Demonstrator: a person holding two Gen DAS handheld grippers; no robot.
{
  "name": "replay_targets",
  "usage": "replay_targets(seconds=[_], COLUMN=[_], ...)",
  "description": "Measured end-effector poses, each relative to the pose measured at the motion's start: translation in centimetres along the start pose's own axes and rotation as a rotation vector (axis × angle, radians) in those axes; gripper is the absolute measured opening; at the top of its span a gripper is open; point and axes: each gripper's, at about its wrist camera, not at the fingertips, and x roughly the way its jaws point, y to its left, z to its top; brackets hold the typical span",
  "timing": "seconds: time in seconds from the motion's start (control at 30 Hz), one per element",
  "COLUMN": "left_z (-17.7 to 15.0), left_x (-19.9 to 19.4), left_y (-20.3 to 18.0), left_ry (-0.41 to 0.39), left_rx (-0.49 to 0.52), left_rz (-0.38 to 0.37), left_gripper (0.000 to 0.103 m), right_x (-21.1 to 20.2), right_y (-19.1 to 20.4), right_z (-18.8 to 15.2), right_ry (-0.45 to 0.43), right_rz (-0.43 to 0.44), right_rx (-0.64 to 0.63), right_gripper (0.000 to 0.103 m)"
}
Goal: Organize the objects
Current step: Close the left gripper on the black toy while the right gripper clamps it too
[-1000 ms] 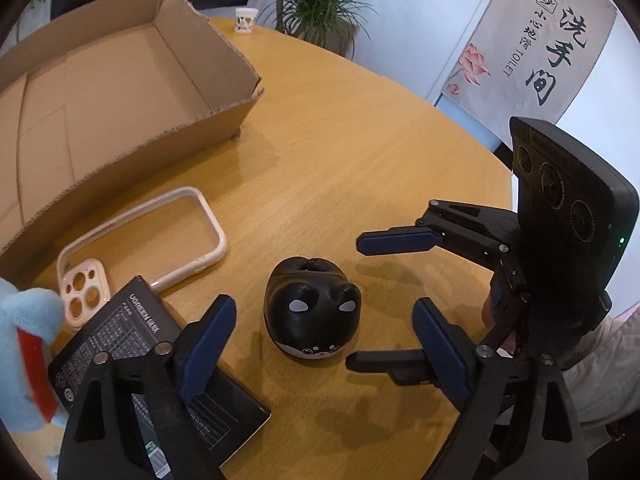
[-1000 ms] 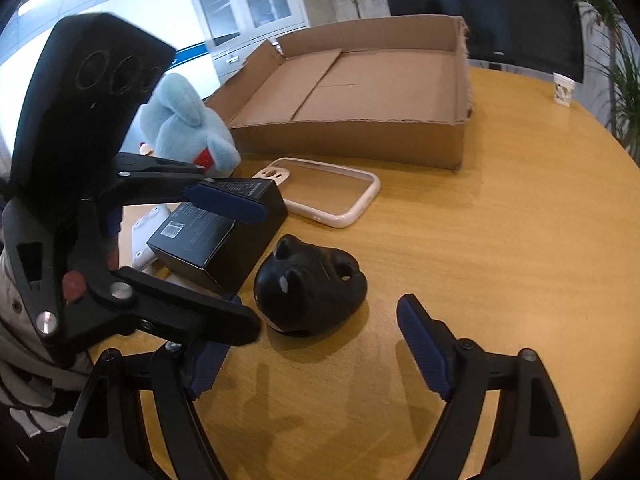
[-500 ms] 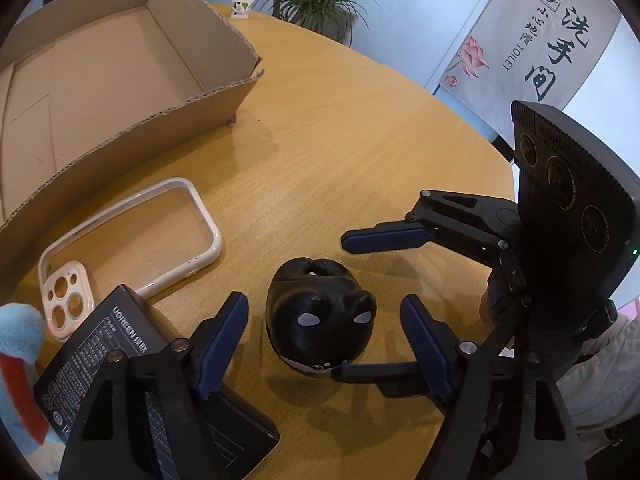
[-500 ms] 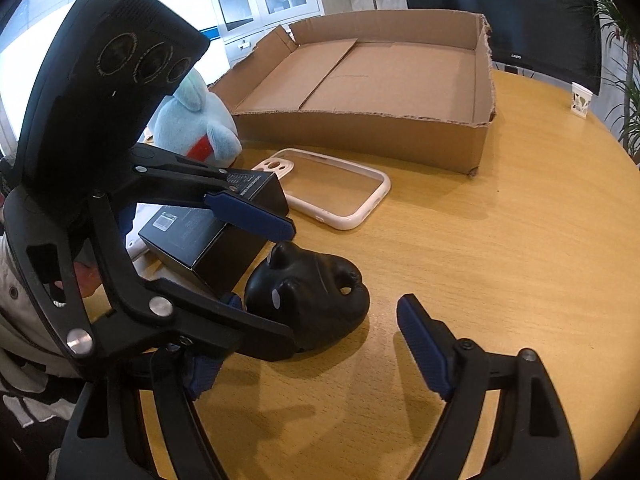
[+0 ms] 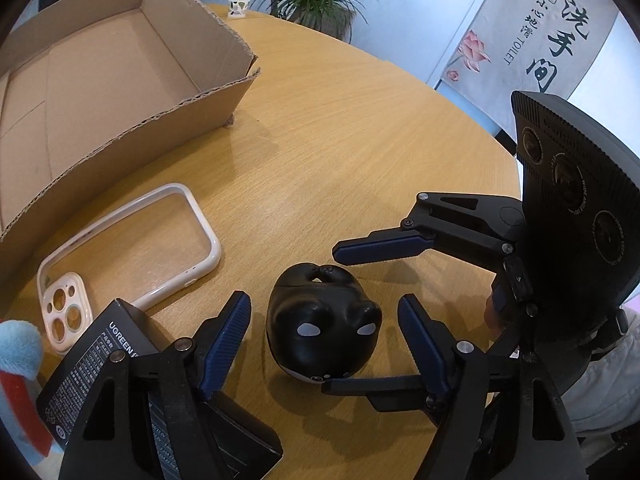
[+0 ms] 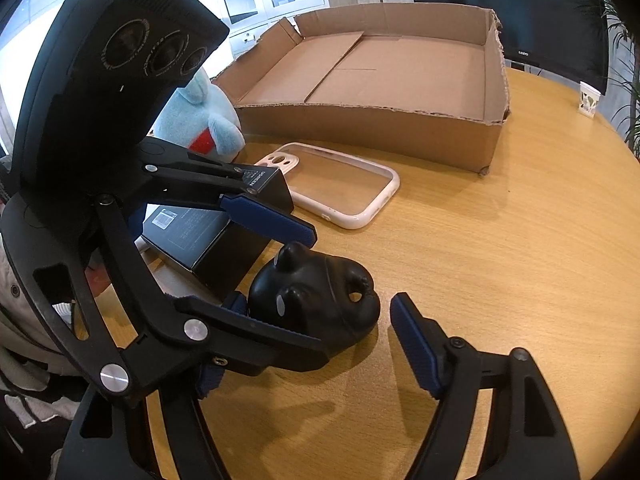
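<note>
A black squishy toy (image 5: 320, 320) (image 6: 320, 296) with white eye spots lies on the round wooden table (image 5: 360, 140). My left gripper (image 5: 324, 340) (image 6: 320, 294) straddles it, a blue pad on each side with a small gap, so it is open. My right gripper (image 6: 320, 332) (image 5: 330, 318) straddles the same toy crosswise. Its jaws are closing with the toy between them, and the visible right pad (image 6: 412, 340) stands apart from the toy. Its other pad is hidden behind the left gripper's frame.
A shallow cardboard box (image 5: 132, 132) (image 6: 360, 128) lies open behind. A clear phone case (image 5: 208, 240) (image 6: 384, 192), a black UGREEN box (image 5: 100, 356) (image 6: 192, 232) and a blue plush (image 5: 16, 352) (image 6: 192, 116) sit close by. A paper cup (image 5: 239, 3) stands far back.
The left jaws have narrowed and slid forward, so the toy now lies between the pads. The right jaws have narrowed a little around the toy.
</note>
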Motion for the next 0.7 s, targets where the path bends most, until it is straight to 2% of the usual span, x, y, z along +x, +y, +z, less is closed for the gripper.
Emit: replay_targets(seconds=[0.17,0.27,0.43,0.53,0.7], left_z=[0.3,0.4,1.0,1.2,1.1], left_x=[0.6,0.7,1.2,1.6,1.6], left_y=[-0.4,-0.7,-1.0,-1.1,-1.0], left_ry=[0.0,-0.003,0.003,0.014,0.021], left_rx=[0.01,0.016,0.035,0.03,0.035], left_rz=[0.021,-0.013,-0.023,-0.037,-0.033], left_gripper=[0.078,0.078,0.08,0.08,0.081], right_x=[0.4,0.6,0.1,-0.2,-0.6], right_y=[0.2,0.2,-0.5,-0.5,-0.1], right_z=[-0.1,-0.2,-0.7,-0.9,-1.1], right_ry=[0.006,0.004,-0.004,-0.006,-0.005], right_rz=[-0.011,-0.02,-0.031,-0.027,-0.045], right_rx=[0.009,0.018,0.05,0.046,0.015], right_gripper=[0.074,0.076,0.076,0.071,0.07])
